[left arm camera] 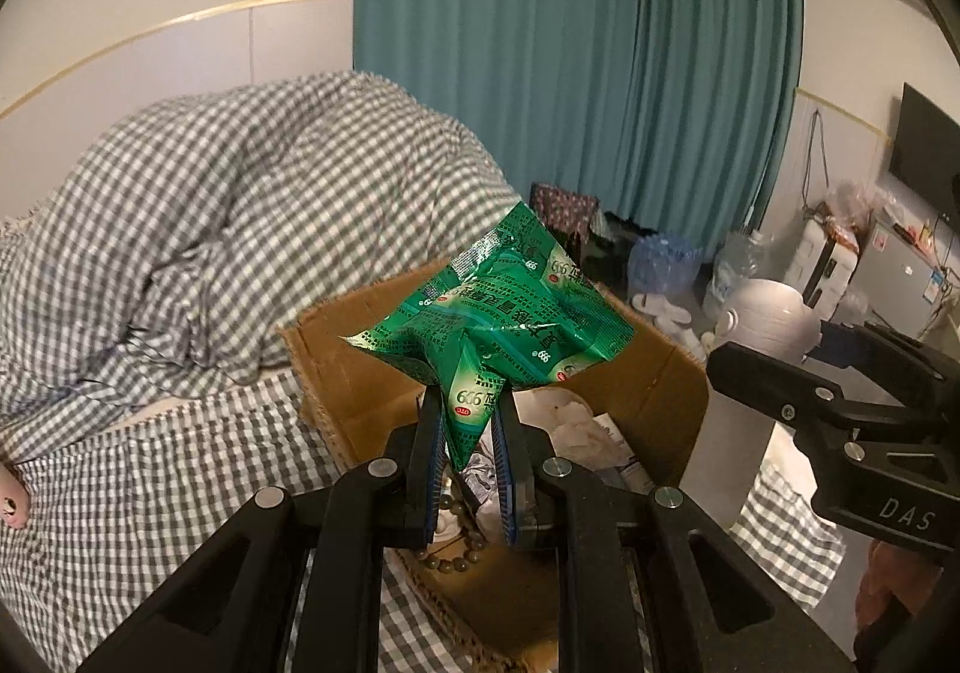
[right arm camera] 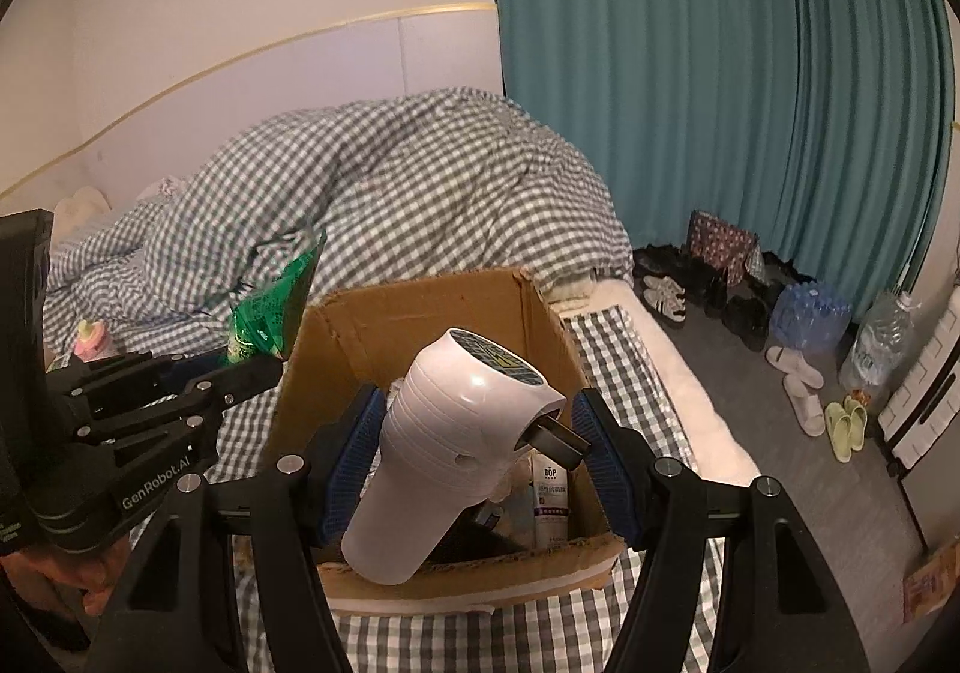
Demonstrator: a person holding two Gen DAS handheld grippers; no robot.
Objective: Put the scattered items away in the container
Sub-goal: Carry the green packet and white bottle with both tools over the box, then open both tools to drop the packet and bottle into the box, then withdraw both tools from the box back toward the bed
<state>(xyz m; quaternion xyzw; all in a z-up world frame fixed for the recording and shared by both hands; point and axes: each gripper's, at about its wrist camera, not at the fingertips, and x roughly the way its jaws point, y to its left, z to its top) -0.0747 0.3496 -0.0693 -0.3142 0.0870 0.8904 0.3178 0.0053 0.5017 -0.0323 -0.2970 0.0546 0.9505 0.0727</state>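
Holding a green sachet (left arm camera: 498,313) pinched in our left gripper (left arm camera: 468,421) and a white dryer (right arm camera: 456,451) clamped in our right gripper (right arm camera: 480,451) above the cardboard box (right arm camera: 540,325), we risk them colliding if released together.

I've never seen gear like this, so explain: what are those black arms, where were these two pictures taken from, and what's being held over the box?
No robot here: a person holds a black hand-held tool in each hand, each with two blue-padded fingers and a wide-angle camera looking along them. One picture comes from each camera.

In the left view, the left tool is shut on a crumpled green packet. In the right view, the right tool grips a white hair dryer.

Both hang over an open cardboard box standing on a bed with checked bedding. The box already holds a tube, some beads and papers.
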